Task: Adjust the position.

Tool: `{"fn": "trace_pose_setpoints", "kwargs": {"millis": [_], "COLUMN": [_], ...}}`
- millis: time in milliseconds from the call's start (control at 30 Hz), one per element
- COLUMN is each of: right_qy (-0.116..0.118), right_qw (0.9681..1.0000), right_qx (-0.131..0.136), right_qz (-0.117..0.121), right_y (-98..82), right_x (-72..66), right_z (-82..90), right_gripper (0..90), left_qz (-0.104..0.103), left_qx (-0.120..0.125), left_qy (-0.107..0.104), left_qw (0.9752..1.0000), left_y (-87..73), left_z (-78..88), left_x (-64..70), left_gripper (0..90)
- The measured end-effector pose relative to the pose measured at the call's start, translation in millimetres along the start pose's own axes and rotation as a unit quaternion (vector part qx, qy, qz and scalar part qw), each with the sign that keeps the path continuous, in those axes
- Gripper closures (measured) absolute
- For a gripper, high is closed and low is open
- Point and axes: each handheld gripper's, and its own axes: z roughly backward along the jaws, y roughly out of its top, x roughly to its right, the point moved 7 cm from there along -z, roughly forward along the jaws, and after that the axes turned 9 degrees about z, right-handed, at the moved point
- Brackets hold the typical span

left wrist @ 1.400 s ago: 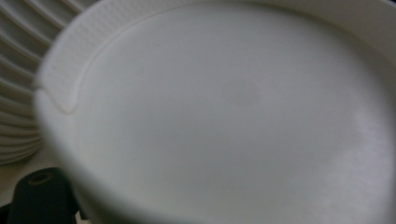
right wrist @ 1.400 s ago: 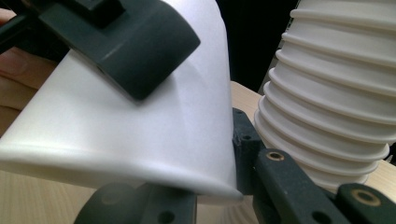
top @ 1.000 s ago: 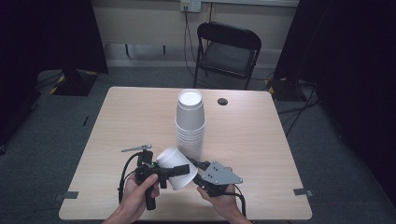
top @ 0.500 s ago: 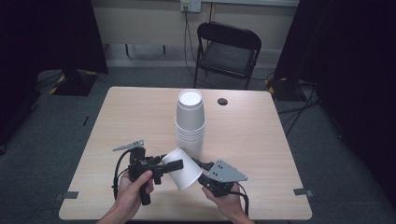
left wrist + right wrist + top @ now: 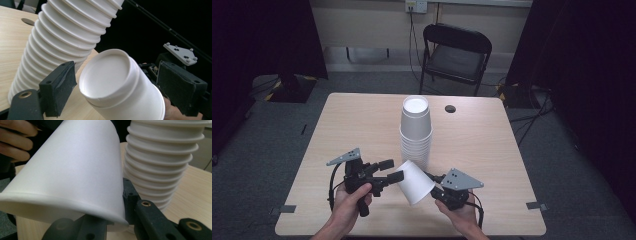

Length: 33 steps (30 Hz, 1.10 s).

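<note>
One loose cup [image 5: 416, 182] is what I'm juggling right now, lying tilted in the air just in front of the stack [image 5: 415, 131], base toward my left and rim toward my right. My right gripper [image 5: 435, 186] has its jaws pinched tight on the rim wall, one jaw inside and one outside by the look of the right gripper view. My left gripper [image 5: 394, 171] has its jaws spread, one pad on each side of the cup's base, and in the left gripper view I can see gaps on both sides, so it isn't gripping yet. I reckon the step is a handover, or squaring the cup up so it can go upright. Tips from where I sit: close the left jaws slowly and low on the base, where the paper is stiffest, because squeezing mid-wall will just crush it. Keep the right clamped until the left pads actually press, then let go. Also watch the stack, it sits just behind the cup and a careless swing could knock it over on the table [image 5: 362, 125].
</note>
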Motion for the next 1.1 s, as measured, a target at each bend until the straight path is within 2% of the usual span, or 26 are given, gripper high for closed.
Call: {"fn": "trace_pose_setpoints", "kwargs": {"millis": [33,100,200,267,333,367,400,433,533,567,700,733,800,933,967,1067,1100], "right_qy": [0.002,0.003,0.009,0.009,0.013,0.017,0.025,0.027,0.039,0.048,0.055,0.059,0.062,0.078,0.081,0.093,0.1], "right_qw": [1.0,0.9998,0.9995,0.9989,0.9981,0.9976,0.9968,0.9965,0.9944,0.9928,0.9896,0.9879,0.9859,0.9795,0.9778,0.9712,0.9677], "right_qx": [-0.005,-0.015,-0.022,-0.033,-0.044,-0.05,-0.058,-0.063,-0.081,-0.091,-0.115,-0.125,-0.136,-0.165,-0.172,-0.198,-0.21], "right_qz": [-0.005,-0.013,-0.021,-0.031,-0.042,-0.046,-0.049,-0.049,-0.056,-0.062,-0.067,-0.071,-0.075,-0.085,-0.087,-0.094,-0.097], "right_y": [-1.4,-4.1,-6.4,-8.2,-9.6,-10.1,-10.6,-10.7,-11.6,-12.3,-15.1,-16.3,-18.0,-21.6,-22.5,-25.5,-26.8], "right_x": [1.5,3.4,5.4,7.8,9.6,10.0,10.0,10.5,11.2,11.4,14.4,15.0,16.2,18.2,18.8,19.5,19.2], "right_z": [0.2,0.7,1.1,1.2,1.3,1.4,1.7,2.0,2.9,3.2,4.3,4.6,4.8,5.1,5.1,4.4,3.9], "right_gripper": [83.7,83.7,83.6,83.6,83.7,83.7,83.7,83.7,83.7,83.7,83.8,83.8,83.9,84.1,84.1,84.1,84.1], "left_qz": [-0.006,-0.039,-0.066,-0.089,-0.107,-0.115,-0.115,-0.133,-0.151,-0.156,-0.174,-0.176,-0.187,-0.201,-0.202,-0.209,-0.211], "left_qx": [0.0,0.012,0.006,0.004,0.001,-0.001,-0.001,-0.011,-0.015,-0.021,-0.039,-0.037,-0.045,-0.059,-0.06,-0.079,-0.084], "left_qy": [-0.002,0.01,0.02,0.038,0.045,0.05,0.05,0.055,0.057,0.059,0.061,0.059,0.058,0.064,0.061,0.059,0.057], "left_qw": [1.0,0.9991,0.9976,0.9953,0.9932,0.9921,0.9921,0.9895,0.9867,0.9858,0.9821,0.9819,0.9797,0.9757,0.9757,0.9729,0.9723], "left_y": [-0.3,-0.5,-1.2,-2.7,-4.9,-6.1,-6.1,-9.1,-13.7,-15.8,-23.1,-23.9,-25.4,-28.8,-30.0,-34.5,-36.4], "left_z": [0.7,4.9,6.6,8.0,7.9,7.9,7.9,7.5,5.8,5.2,1.9,0.9,0.7,-1.0,-2.1,-4.4,-5.7], "left_x": [0.4,1.0,1.8,-0.3,-1.6,-2.0,-2.0,-2.5,-2.6,-3.2,-3.6,-3.0,-2.4,-3.6,-3.6,-4.6,-4.7], "left_gripper": [15.2,15.3,15.8,16.6,16.7,16.9,17.3,17.7,17.9,18.0,18.0,18.0,18.6,19.5,19.6,19.7,19.7]}}
